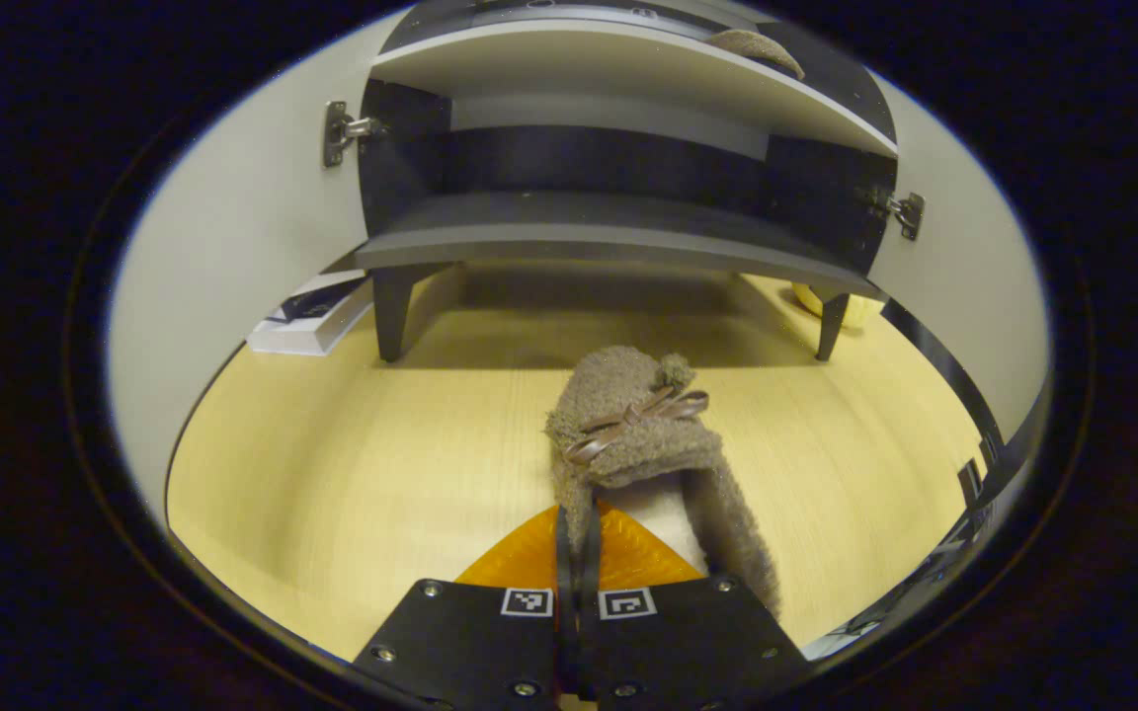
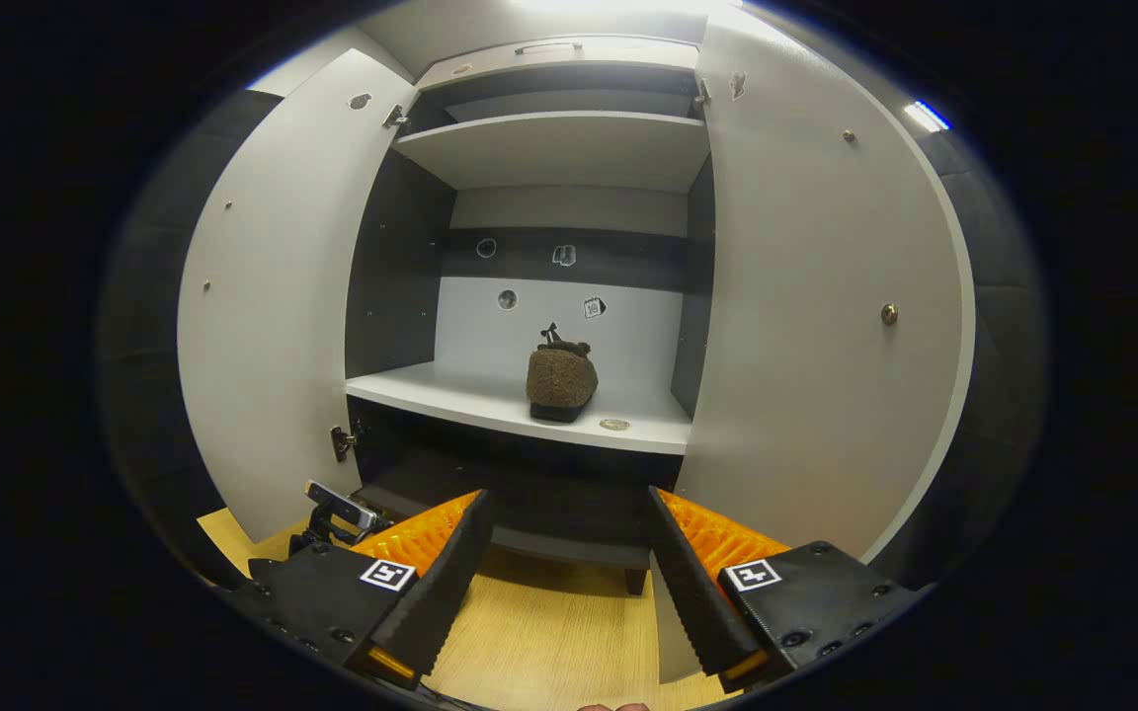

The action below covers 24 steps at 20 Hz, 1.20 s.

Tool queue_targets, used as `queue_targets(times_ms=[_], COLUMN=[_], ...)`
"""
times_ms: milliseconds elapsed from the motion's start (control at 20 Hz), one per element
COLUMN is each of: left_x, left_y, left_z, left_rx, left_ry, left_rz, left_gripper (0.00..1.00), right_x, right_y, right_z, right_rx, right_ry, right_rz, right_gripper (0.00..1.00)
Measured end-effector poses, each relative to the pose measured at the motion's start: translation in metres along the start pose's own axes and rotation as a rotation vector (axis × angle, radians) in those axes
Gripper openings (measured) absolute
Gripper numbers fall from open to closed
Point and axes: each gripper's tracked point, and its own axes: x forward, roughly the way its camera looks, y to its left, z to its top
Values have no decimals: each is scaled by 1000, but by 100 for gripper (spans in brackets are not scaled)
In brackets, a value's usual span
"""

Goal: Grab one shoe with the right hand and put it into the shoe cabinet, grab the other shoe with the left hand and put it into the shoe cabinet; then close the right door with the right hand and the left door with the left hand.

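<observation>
A fuzzy brown shoe [image 1: 628,434] with a ribbon bow lies on the wooden floor [image 1: 352,464] in front of the shoe cabinet [image 1: 609,247]. My left gripper [image 1: 577,528] is shut on the shoe's left side wall, near the heel. The other shoe [image 2: 561,380] stands on the cabinet's white middle shelf [image 2: 450,395], toe pointing outward; in the left gripper view this other shoe [image 1: 757,44] peeks over the shelf edge at the top. My right gripper [image 2: 569,523] hangs open and holds nothing, a short way in front of the cabinet. Both the left door [image 2: 273,296] and the right door [image 2: 816,296] stand wide open.
A white flat box [image 1: 312,321] lies on the floor beside the cabinet's left leg. A yellow round object [image 1: 851,308] sits behind the right leg. The left gripper's body [image 2: 342,509] shows low at the left in the right gripper view. A small ring [image 2: 614,425] lies on the middle shelf.
</observation>
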Motion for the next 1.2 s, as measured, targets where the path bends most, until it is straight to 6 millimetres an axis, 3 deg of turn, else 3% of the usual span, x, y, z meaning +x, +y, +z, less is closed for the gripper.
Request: queue_targets(times_ms=[100, 200, 450, 850, 900, 1200], left_x=[-5, -14, -61, -134, -142, -173], left_y=[0, 2, 14, 8, 4, -8], left_z=[16, 26, 66, 169, 180, 250], left_rx=[0, 18, -14, -43, -41, -28], left_ry=[-57, -86, -191, -425, -450, -587], left_rz=[6, 16, 40, 28, 22, 0], left_gripper=[7, 1, 2, 4, 1, 1], right_x=[0, 0, -1, -3, -4, -7], right_y=[-1, -2, 1, 11, 11, 9], right_z=[0, 1, 4, 2, 1, 3], right_rx=[0, 3, 3, 4, 4, 11], right_ry=[-1, -5, -23, -25, -25, -29], right_rz=[2, 5, 28, 84, 88, 100], right_gripper=[98, 98, 98, 98, 98, 98])
